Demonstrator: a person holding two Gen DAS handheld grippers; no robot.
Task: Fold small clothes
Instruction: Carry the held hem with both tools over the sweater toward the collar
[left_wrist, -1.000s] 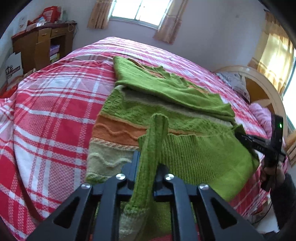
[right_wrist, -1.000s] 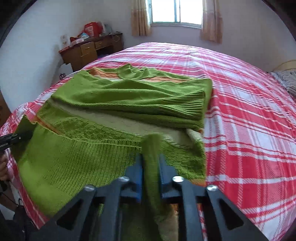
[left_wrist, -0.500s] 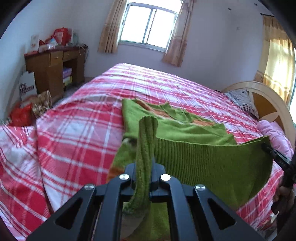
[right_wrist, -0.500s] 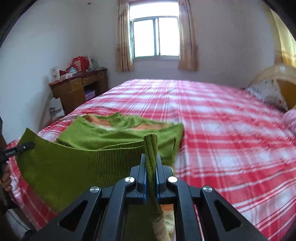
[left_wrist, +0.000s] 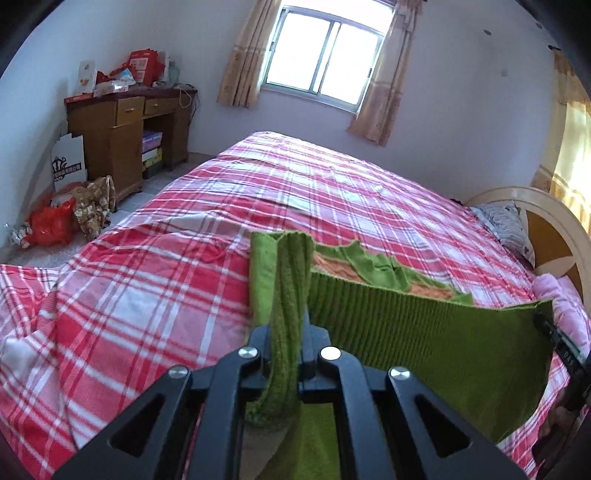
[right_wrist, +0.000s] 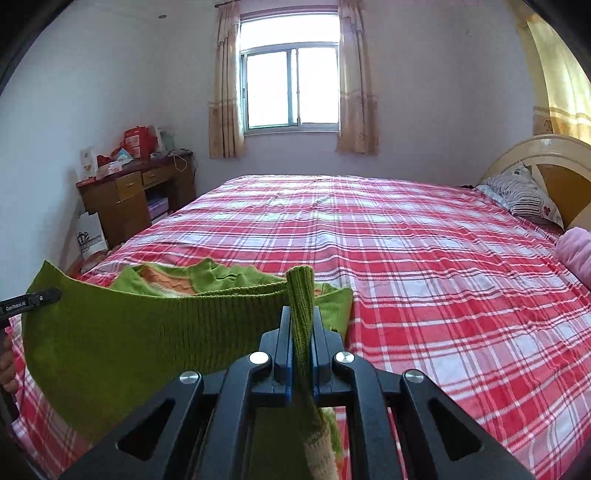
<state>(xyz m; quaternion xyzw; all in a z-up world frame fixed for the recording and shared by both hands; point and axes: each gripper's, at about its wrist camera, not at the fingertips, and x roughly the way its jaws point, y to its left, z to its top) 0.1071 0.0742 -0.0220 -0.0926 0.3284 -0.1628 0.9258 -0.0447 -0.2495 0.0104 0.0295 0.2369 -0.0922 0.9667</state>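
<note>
The left hand-held gripper (left_wrist: 290, 332) is pinching one corner of the ribbed hem of a green knitted sweater with orange and cream bands (left_wrist: 424, 332), and the right hand-held gripper (right_wrist: 301, 332) is pinching the opposite corner. The hem hangs stretched between them, raised above the bed with the red-and-white plaid cover (right_wrist: 424, 258). The rest of the sweater lies on the bed behind the hem, near the bed's edge. A brown wooden desk (right_wrist: 129, 199) stands beyond the bed's far corner.
</note>
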